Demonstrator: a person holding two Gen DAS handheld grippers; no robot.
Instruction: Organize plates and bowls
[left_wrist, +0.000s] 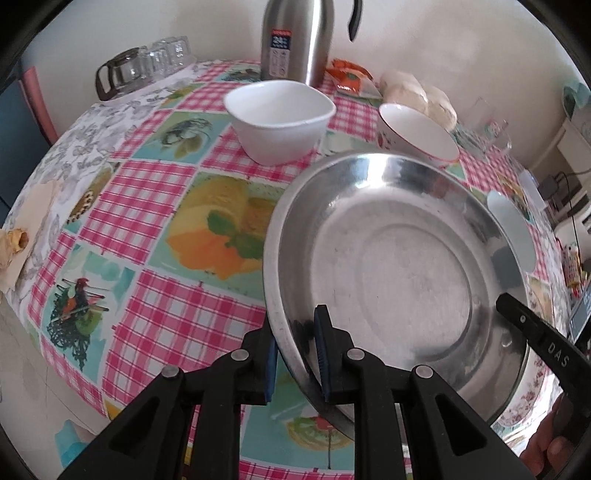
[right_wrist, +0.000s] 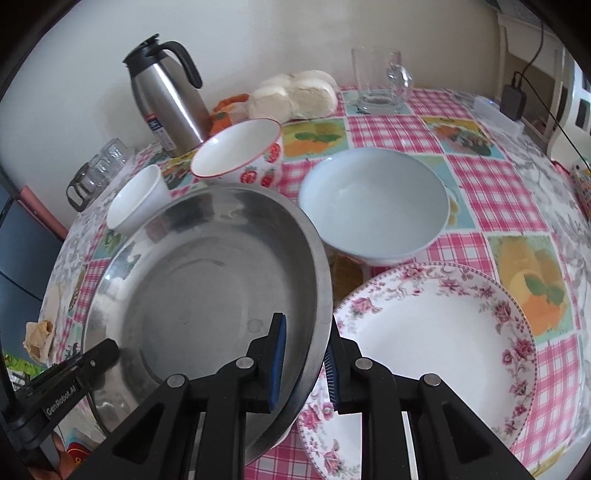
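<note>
Steel pan (right_wrist: 207, 295): wide, shallow, shiny, empty, tilted, rim gripped on opposite sides. Floral plate (right_wrist: 436, 343): white, pink rose border, flat on the bench just right of the pan, partly beneath the pan's rim. Pale blue bowl (right_wrist: 373, 206): upright, empty, just behind the plate. Strawberry-print bowl (right_wrist: 240, 151): red rim, tilted, behind the pan. Small white bowl (left_wrist: 279, 118): squarish, upright, empty, behind the pan, left of the strawberry bowl.

Floral plate (right_wrist: 436, 332) partly under steel bowl (right_wrist: 207, 295) (thermos (left_wrist: 295, 40) top cropped)
</note>
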